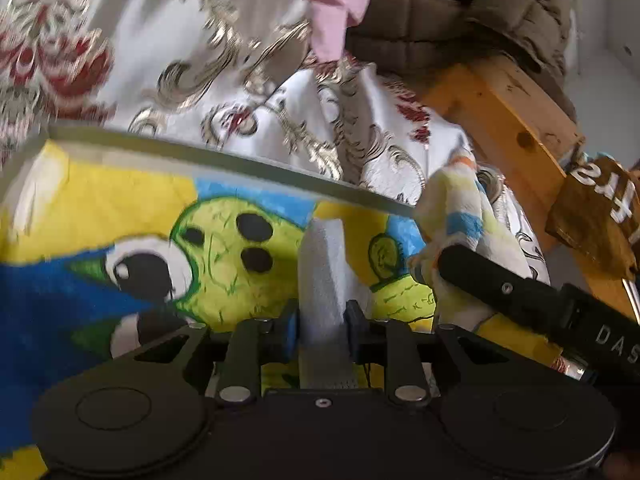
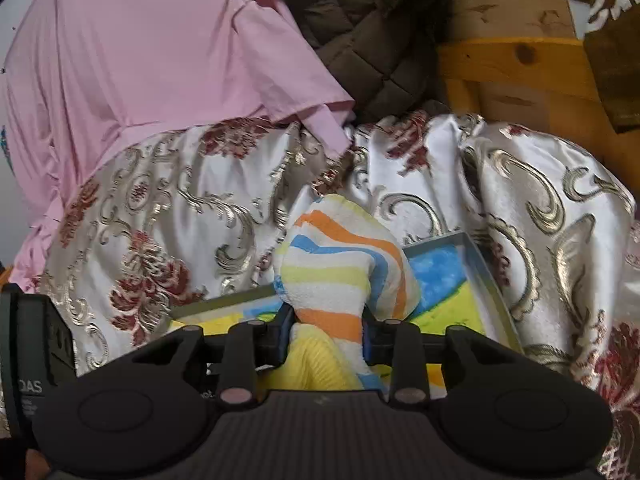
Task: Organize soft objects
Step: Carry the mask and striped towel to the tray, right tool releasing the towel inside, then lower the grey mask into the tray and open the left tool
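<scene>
Jaws of both grippers clench cloth: left [image 1: 322,330] white fabric [image 1: 322,264], right [image 2: 326,330] striped towel [image 2: 340,264] inside tray rim [image 2: 480,256].

Two black hand-held grippers, seen from their own cameras.

The left gripper [image 1: 322,334] has a matte black body with two round raised discs on its near corners, two black link arms pinned with silver bolt heads, a small screw at the centre and blue pads on the inner faces of its fingers [image 1: 289,334]. The right gripper [image 2: 326,334] is built the same way, with a ribbed grey-black plate along its near edge and pinkish-silver bolt heads. From the left camera its long black finger carries a small screw and white letters "DAS".
</scene>
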